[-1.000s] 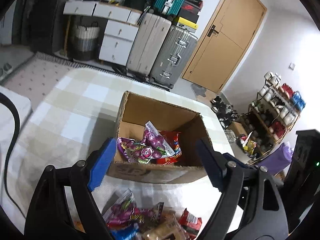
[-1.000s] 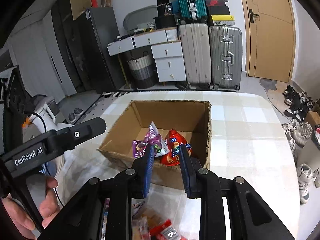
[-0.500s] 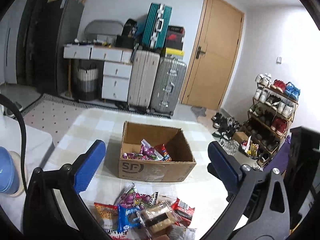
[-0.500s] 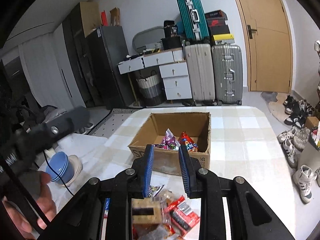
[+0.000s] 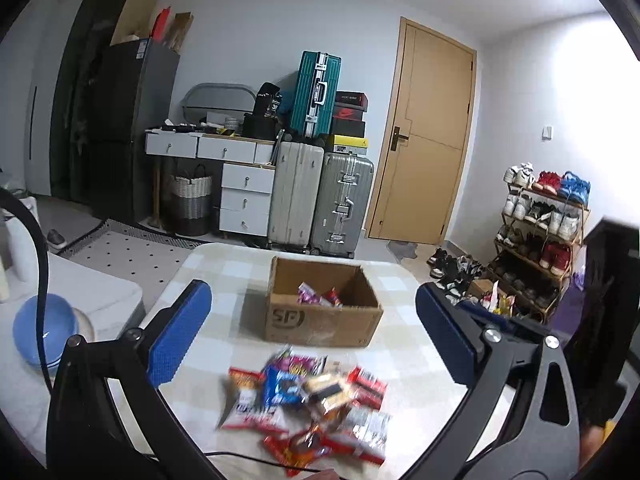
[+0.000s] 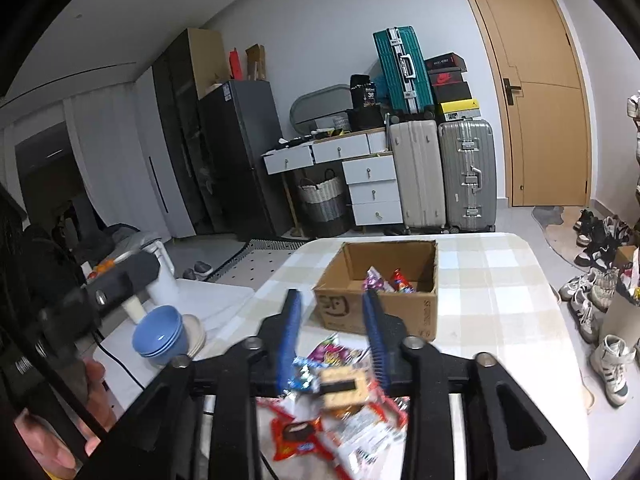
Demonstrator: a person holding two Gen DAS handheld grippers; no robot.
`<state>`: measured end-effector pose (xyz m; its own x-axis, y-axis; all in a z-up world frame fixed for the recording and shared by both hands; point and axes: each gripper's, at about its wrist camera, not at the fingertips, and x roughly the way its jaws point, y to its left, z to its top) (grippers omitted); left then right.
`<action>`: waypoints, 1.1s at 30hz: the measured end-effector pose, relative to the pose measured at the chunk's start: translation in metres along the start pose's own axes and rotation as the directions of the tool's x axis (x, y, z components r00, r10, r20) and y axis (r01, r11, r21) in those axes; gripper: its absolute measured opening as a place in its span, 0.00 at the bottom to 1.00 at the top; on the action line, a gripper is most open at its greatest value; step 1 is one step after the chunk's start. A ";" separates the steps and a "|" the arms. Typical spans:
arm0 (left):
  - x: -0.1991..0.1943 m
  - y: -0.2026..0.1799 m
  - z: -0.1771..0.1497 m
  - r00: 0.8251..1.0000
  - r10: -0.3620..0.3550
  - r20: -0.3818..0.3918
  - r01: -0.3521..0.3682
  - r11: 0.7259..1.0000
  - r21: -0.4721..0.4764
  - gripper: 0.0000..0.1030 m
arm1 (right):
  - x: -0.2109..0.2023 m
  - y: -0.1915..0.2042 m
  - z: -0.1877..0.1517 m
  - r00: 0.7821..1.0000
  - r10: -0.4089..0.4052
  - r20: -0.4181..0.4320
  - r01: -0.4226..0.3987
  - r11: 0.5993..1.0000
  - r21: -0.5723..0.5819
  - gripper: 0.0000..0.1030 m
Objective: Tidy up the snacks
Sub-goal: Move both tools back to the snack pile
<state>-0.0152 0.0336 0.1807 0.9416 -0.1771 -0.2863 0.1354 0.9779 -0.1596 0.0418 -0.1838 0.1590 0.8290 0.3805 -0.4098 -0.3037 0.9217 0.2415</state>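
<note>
Both cameras now sit farther back from the brown corrugated cardboard box [image 5: 324, 307] than half a second ago, so the box looks smaller and lies in the middle of each frame on the pale checked tablecloth [image 5: 224, 268]. Inside it, purple and red snack packets [image 5: 318, 296] lie against the floor of the box, as they did a second ago.

The loose heap of coloured snack wrappers [image 5: 312, 404] fills the lower centre of the left wrist view, more of it showing than before, and it is blurred. In it a blue cookie packet [image 5: 282, 388] lies just beside a tan sandwich-biscuit pack [image 5: 326, 390], with red wrappers around them.

The left gripper [image 5: 312, 332] is spread wide, its blue-padded fingers [image 5: 178, 336] standing at the left and right of the frame with nothing between them, much as in the earlier frame.

The right gripper [image 6: 332, 340] hangs above the heap in the lower middle of its view. Its blue pads [image 6: 290, 336] are a moderate gap apart, wider than half a second ago, and grasp nothing; the tan biscuit pack shows below and between them.

A stack of blue bowls [image 6: 160, 336] stands at the left of the right wrist view, larger in frame than before.
</note>
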 end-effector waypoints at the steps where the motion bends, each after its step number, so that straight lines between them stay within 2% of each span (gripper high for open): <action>1: -0.011 0.002 -0.008 1.000 0.006 -0.002 -0.006 1.000 0.004 0.99 | -0.005 0.003 -0.006 1.000 -0.001 0.006 0.001 1.000 -0.003 0.48; 3: -0.024 0.008 -0.023 1.000 0.012 -0.013 -0.012 1.000 -0.001 0.99 | -0.015 0.009 -0.021 1.000 -0.007 0.024 0.007 1.000 -0.008 0.51; 5: -0.031 0.018 -0.043 0.999 0.035 -0.040 -0.036 0.999 -0.026 0.99 | -0.018 0.011 -0.039 1.000 -0.013 0.018 0.013 1.000 -0.010 0.61; 7: -0.037 0.029 -0.066 0.996 0.046 -0.074 -0.049 0.998 -0.049 0.99 | -0.018 0.009 -0.057 1.000 -0.027 0.007 0.027 1.000 0.001 0.65; 13: -0.011 0.041 -0.112 0.981 0.076 -0.181 -0.078 0.997 -0.005 0.99 | 0.003 -0.005 -0.104 0.996 -0.020 -0.083 0.022 1.000 0.020 0.65; 15: -0.006 0.040 -0.123 0.978 0.071 -0.196 -0.071 0.997 0.008 0.99 | 0.012 -0.008 -0.119 0.992 0.042 -0.119 -0.041 0.999 0.011 0.66; 17: 0.006 0.036 -0.129 0.976 0.056 -0.208 -0.054 0.998 0.015 0.99 | 0.020 -0.005 -0.131 0.987 0.060 -0.149 -0.064 0.998 -0.026 0.73; 19: 0.013 0.032 -0.137 0.975 0.051 -0.218 -0.048 0.999 0.016 0.99 | 0.030 -0.003 -0.140 0.983 0.030 -0.183 -0.043 0.997 -0.065 0.76; 23: 0.043 0.026 -0.139 0.965 0.029 -0.261 -0.026 1.000 0.016 0.99 | 0.049 -0.008 -0.151 0.966 0.001 -0.259 -0.024 0.996 -0.084 0.77; 27: 0.060 0.029 -0.143 0.960 0.021 -0.278 -0.024 1.000 -0.008 0.99 | 0.075 -0.018 -0.154 0.937 0.006 -0.350 -0.030 0.998 -0.063 0.77; 30: 0.071 0.040 -0.145 0.955 0.039 -0.293 -0.053 0.998 -0.040 0.99 | 0.091 -0.018 -0.149 0.926 -0.037 -0.375 -0.022 0.988 -0.153 0.77; 33: 0.083 0.050 -0.148 0.945 0.031 -0.325 -0.062 0.994 -0.085 0.99 | 0.113 -0.020 -0.149 0.898 -0.061 -0.435 -0.040 0.975 -0.219 0.77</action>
<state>0.0245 0.0517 0.0088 0.7939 -0.1737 -0.5827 0.0504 0.9738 -0.2216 0.0713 -0.1482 -0.0229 0.5589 0.3182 -0.7658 -0.4317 0.9001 0.0589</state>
